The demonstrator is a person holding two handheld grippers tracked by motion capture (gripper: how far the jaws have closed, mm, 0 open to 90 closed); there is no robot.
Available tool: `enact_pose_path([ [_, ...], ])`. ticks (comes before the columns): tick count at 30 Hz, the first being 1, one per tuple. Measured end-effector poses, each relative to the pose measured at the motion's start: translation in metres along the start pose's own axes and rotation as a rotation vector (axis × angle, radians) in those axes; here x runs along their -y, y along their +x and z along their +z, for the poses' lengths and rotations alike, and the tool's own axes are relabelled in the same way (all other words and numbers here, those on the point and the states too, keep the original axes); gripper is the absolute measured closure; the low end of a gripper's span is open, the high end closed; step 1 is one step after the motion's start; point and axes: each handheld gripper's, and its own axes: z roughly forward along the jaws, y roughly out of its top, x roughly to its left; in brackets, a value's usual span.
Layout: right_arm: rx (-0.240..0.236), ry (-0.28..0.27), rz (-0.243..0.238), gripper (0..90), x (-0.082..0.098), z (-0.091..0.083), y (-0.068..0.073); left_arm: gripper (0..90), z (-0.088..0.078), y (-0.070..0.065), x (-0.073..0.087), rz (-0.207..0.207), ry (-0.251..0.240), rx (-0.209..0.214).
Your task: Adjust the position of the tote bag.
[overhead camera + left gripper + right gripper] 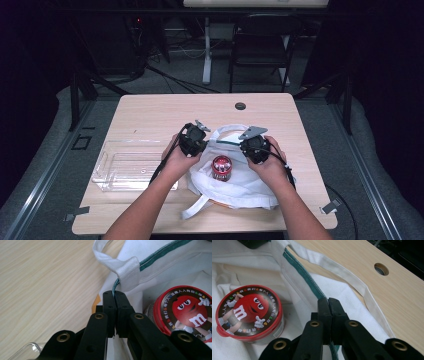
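Gripping the green-trimmed rim of the white cloth bag point(235, 187), the left hand-held gripper point(115, 296) and right hand-held gripper point(328, 302) are both clamped shut on it. The bag lies centre-right on the tabletop point(150, 112), with the red-lidded candy jar point(221, 167) between them.

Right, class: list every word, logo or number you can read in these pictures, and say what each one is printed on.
"m": large white letter on the red cartoon character on the jar lid.
Ring of small coloured characters round the lid's rim: too small to read reliably.
"Y Y": grey letters at the lid's lower edge in the left gripper view, partly hidden by the jaw.
White bag, table, clear tray: no text.
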Motion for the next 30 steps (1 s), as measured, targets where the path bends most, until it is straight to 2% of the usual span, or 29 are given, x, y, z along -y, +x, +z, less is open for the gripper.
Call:
enact_pose_path([
  [14, -0.007, 0.017, 0.008, 89.0, 0.001, 0.008, -0.003, 88.3, 0.013, 0.003, -0.002, -0.013, 0.031, -0.005],
  [18, -0.006, 0.027, 0.005, 89.0, 0.002, 0.011, -0.003, 88.3, 0.018, 0.002, -0.002, -0.009, 0.040, -0.023],
  [30, -0.009, 0.053, 0.008, 89.0, 0.002, 0.019, -0.004, 88.1, 0.026, 0.003, -0.003, -0.018, 0.068, -0.014],
])
